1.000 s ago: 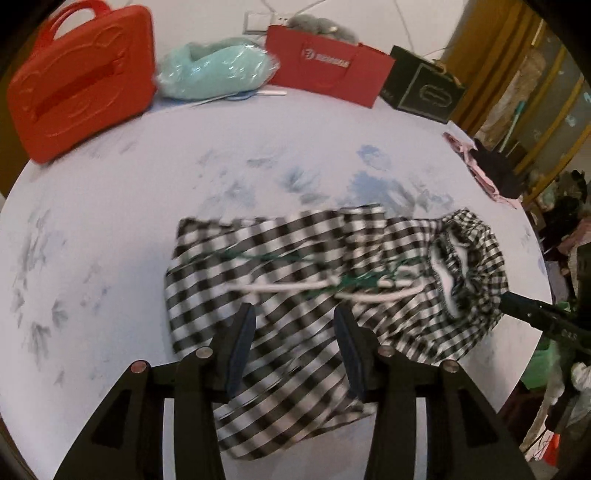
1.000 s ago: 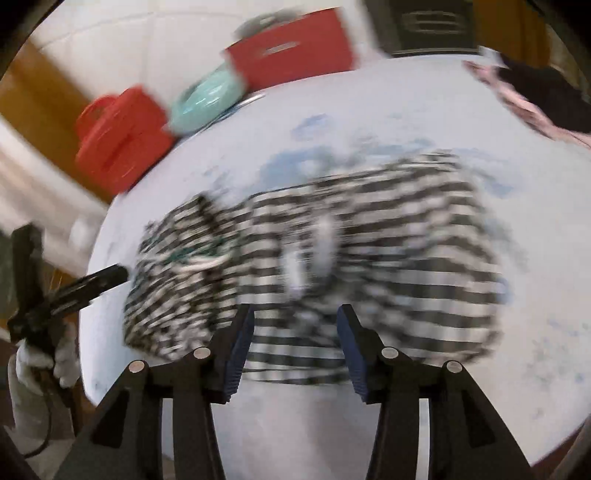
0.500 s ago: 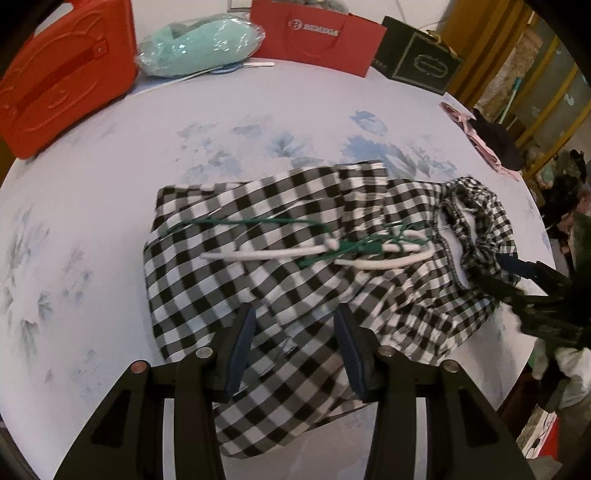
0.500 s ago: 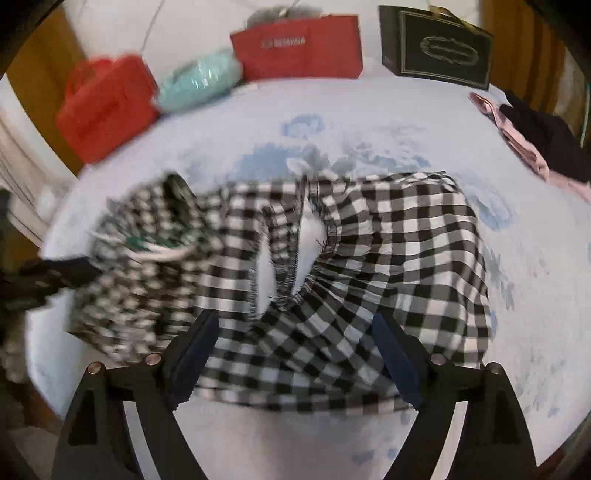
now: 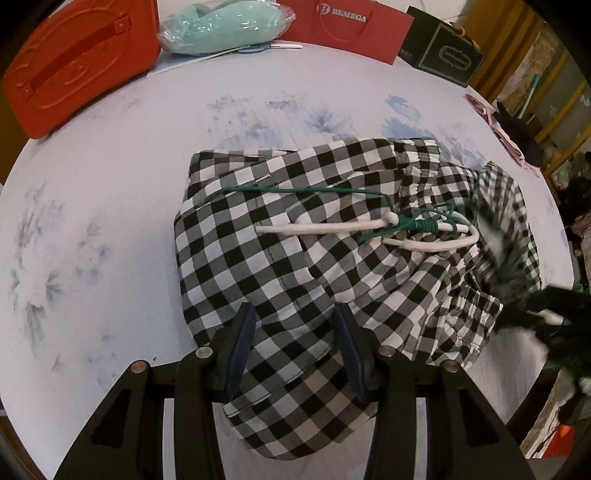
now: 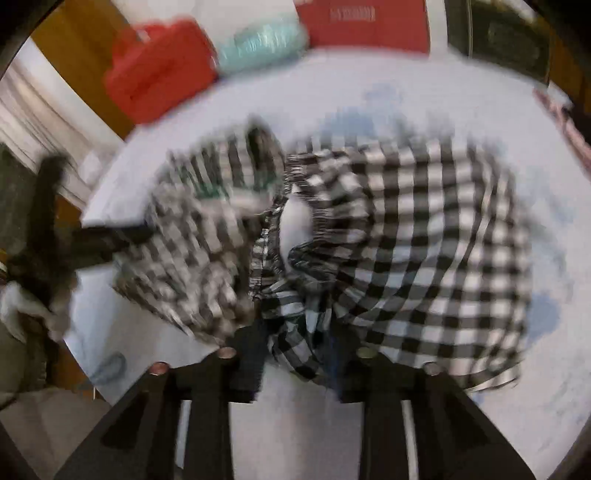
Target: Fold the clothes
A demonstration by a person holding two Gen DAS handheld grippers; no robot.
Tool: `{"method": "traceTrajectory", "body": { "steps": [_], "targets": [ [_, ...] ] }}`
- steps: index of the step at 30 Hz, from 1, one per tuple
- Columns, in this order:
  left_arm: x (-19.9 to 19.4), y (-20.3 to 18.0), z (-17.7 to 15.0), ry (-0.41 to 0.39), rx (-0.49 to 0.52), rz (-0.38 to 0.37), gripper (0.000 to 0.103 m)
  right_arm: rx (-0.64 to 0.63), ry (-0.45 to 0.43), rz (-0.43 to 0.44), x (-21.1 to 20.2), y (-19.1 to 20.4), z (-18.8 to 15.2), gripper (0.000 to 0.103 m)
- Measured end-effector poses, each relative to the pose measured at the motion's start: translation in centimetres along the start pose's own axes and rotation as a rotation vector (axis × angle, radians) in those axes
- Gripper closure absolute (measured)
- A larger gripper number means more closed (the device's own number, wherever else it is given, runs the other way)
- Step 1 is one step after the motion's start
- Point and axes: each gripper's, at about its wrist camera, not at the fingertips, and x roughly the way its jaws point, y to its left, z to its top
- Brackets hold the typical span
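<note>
Since the earlier left wrist frame my left gripper (image 5: 291,347) sinks closer to the checkered shorts (image 5: 332,258) on the table (image 5: 110,184); its jaws stand apart over the near hem, pinching nothing. The long axis of the shorts runs left to right, with the waistband on the right, nearer my right gripper (image 5: 546,314). I read "BEMEGA" on the red bag (image 5: 347,29)

By the blurred right wrist view, my right gripper (image 6: 299,354) has just been closing, with checkered cloth bunched between its jaws; a firm hold I cannot tell

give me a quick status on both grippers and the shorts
Left gripper open over checked shorts. Right gripper just closing, waistband cloth between jaws. Shorts crumpled, drawstring loose on top.
</note>
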Motion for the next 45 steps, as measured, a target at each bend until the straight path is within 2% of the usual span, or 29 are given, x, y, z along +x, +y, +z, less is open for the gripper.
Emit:
{"method": "traceTrajectory", "body": {
  "steps": [3, 5, 7, 8, 11, 13, 16, 19, 23, 25, 27, 30, 34, 36, 37, 38, 39, 40, 41, 43, 45],
  "targets": [
    [-0.9, 0.4, 0.1, -0.02, -0.001, -0.002, 0.058, 0.073, -0.059, 0.033, -1.8, -1.1, -0.5, 0.053],
    [-2.1, 0.5, 0.4, -0.052, -0.004, -0.012, 0.058, 0.09, -0.142, 0.04, -4.7, -1.6, -0.5, 0.04],
    [-3.2, 0.3, 0.7, -0.09, 0.0, -0.028, 0.058, 0.128, -0.224, 0.012, -8.0, -2.7, -0.1, 0.039],
    [-3.6, 0.1, 0.8, -0.106, 0.005, -0.033, 0.058, 0.145, -0.233, -0.007, -8.9, -3.1, 0.2, 0.039],
    [-4.3, -1.2, 1.2, -0.142, 0.012, -0.053, 0.058, 0.155, -0.23, -0.104, -10.3, -4.8, 1.1, 0.039],
    [-4.5, -2.5, 1.4, -0.152, 0.003, -0.077, 0.058, 0.134, -0.212, -0.125, -10.7, -5.7, 1.6, 0.04],
    [-4.6, -5.5, 1.6, -0.152, 0.016, -0.116, 0.058, 0.067, -0.174, -0.108, -10.2, -6.4, 3.6, 0.085],
    [-4.0, -9.6, 2.2, -0.153, 0.023, -0.132, 0.063, -0.02, -0.13, -0.045, -8.6, -7.2, 5.6, 0.085],
    [-2.3, -14.8, 3.1, -0.153, -0.02, -0.148, 0.063, -0.13, -0.067, 0.017, -5.5, -9.0, 8.8, 0.085],
    [-0.9, -16.9, 3.6, -0.159, -0.059, -0.111, 0.063, -0.177, -0.021, 0.061, -3.7, -10.6, 9.7, 0.085],
    [1.7, -18.5, 4.2, -0.139, -0.117, -0.015, 0.063, -0.225, 0.037, 0.083, -2.1, -11.9, 10.4, 0.085],
    [4.7, -18.6, 4.7, -0.084, -0.197, 0.131, 0.063, -0.286, 0.107, 0.135, -1.0, -13.1, 10.3, 0.085],
    [5.7, -19.1, 5.5, -0.071, -0.238, 0.211, 0.062, -0.31, 0.073, 0.246, -3.4, -13.9, 10.2, 0.083],
    [5.7, -19.5, 5.8, -0.064, -0.25, 0.231, 0.062, -0.333, 0.04, 0.269, -4.7, -14.2, 10.2, 0.082],
    [5.2, -19.7, 5.9, -0.069, -0.253, 0.234, 0.062, -0.344, 0.024, 0.279, -5.3, -14.4, 10.2, 0.074],
    [4.7, -19.8, 6.1, -0.075, -0.255, 0.236, 0.062, -0.347, 0.015, 0.279, -5.6, -14.8, 10.3, 0.058],
    [4.2, -20.0, 6.2, -0.083, -0.26, 0.239, 0.061, -0.349, 0.009, 0.277, -5.9, -15.2, 10.4, 0.051],
    [3.5, -20.2, 6.1, -0.105, -0.277, 0.246, 0.054, -0.351, 0.002, 0.275, -6.2, -15.5, 10.4, 0.046],
    [2.7, -20.5, 6.1, -0.126, -0.294, 0.253, 0.039, -0.354, 0.005, 0.276, -6.3, -15.9, 10.6, 0.046],
    [1.6, -20.9, 6.0, -0.157, -0.336, 0.251, 0.026, -0.377, 0.024, 0.259, -6.2, -16.7, 11.1, 0.046],
    [1.3, -21.8, 5.7, -0.165, -0.39, 0.24, 0.026, -0.396, 0.031, 0.261, -6.1, -17.5, 11.5, 0.042]
  ]
}}
